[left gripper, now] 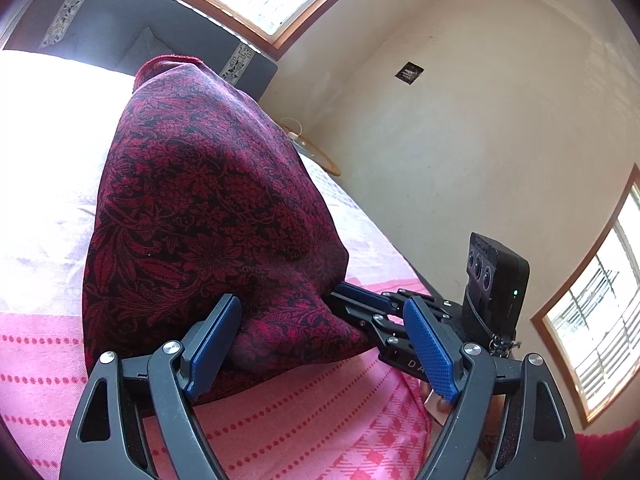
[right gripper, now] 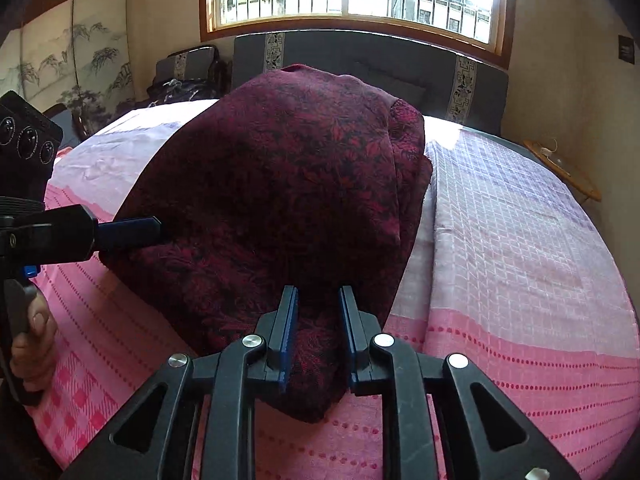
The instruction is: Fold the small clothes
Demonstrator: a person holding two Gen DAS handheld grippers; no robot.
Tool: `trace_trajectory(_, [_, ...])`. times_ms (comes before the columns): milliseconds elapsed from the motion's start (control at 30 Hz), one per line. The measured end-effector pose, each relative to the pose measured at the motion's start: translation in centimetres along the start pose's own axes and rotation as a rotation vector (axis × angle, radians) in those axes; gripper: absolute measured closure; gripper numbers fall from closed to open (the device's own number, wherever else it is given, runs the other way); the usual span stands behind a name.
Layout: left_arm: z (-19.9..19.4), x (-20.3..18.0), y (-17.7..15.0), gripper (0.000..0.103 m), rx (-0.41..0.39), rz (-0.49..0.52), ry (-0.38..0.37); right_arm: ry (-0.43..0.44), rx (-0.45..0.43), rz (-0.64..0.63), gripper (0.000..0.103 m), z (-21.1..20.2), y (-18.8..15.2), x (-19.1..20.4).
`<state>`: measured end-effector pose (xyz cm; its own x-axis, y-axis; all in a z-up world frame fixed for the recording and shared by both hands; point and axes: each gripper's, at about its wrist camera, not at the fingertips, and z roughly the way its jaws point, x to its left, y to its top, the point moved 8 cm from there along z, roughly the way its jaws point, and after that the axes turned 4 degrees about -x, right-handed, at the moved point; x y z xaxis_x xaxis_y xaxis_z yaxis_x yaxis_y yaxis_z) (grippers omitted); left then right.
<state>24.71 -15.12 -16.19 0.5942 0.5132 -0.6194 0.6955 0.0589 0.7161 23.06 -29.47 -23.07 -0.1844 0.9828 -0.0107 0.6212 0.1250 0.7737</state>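
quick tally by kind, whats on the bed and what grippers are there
garment, dark red floral: 1
bedsheet, pink and white: 1
grippers: 2, left gripper and right gripper
total: 4

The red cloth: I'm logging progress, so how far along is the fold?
Done: the red cloth looks doubled over, with a layered edge on its right. In hand: the right gripper pinches its near corner; the left gripper is open at the other corner. Left: it still looks bulky on the bed, so more folds probably remain.
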Motion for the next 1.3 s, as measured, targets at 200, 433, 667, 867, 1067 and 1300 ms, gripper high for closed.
trace_trajectory(200, [-2.1,-2.3,0.2,0.019,-0.033,0.170,0.162,0.032,-0.008,0.048,0.085,-0.1,0.0,-0.6])
trace_trajectory(433, [-3.1,-1.6,0.9,0.019,-0.049,0.297,0.377,0.086,-0.047,0.130,0.075,-0.8,0.2,-0.6])
trace_trajectory(667, [-2.9,0.1,0.7,0.019,-0.043,0.334,0.484,0.080,-0.068,0.153,0.043,-1.5,0.7,-0.6])
trace_trajectory(867, [-2.4,0.7,1.2,0.019,-0.049,0.375,0.535,0.086,-0.077,0.255,0.044,-1.7,0.6,-2.4])
trace_trajectory(1067, [-2.0,1.3,1.3,0.019,-0.050,0.400,0.580,0.108,-0.070,0.323,0.040,-1.3,0.4,-3.5])
trace_trajectory(1300, [-2.6,3.1,1.9,0.013,-0.089,0.338,0.575,0.157,-0.083,0.358,0.040,-1.2,0.6,-3.8])
